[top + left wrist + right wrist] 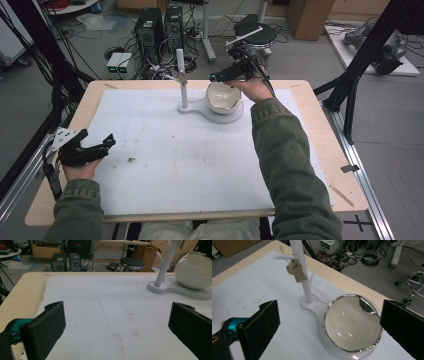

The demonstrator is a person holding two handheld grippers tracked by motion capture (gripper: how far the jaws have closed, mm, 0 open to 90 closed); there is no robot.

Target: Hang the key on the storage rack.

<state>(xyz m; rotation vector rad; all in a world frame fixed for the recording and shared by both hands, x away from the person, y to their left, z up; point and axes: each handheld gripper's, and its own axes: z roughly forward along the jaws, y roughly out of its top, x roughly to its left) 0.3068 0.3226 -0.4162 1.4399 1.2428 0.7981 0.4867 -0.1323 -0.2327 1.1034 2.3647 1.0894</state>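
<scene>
Two tools wide open, empty: right tool (227, 75) over bowl (222, 97), left tool (95, 148) apart.

The person wears olive-green, coarse-knit sleeves with ribbed cuffs on both forearms and light, pale trousers. The black left tool (97, 148) carries a grey three-cornered plate dotted with dark marks, and a black cable trails from it. Its broad, flat black jaws rise from a teal fitting at the base. The black right tool (216, 76) has the same teal fitting, rough-faced black jaws and looping black cables.
</scene>
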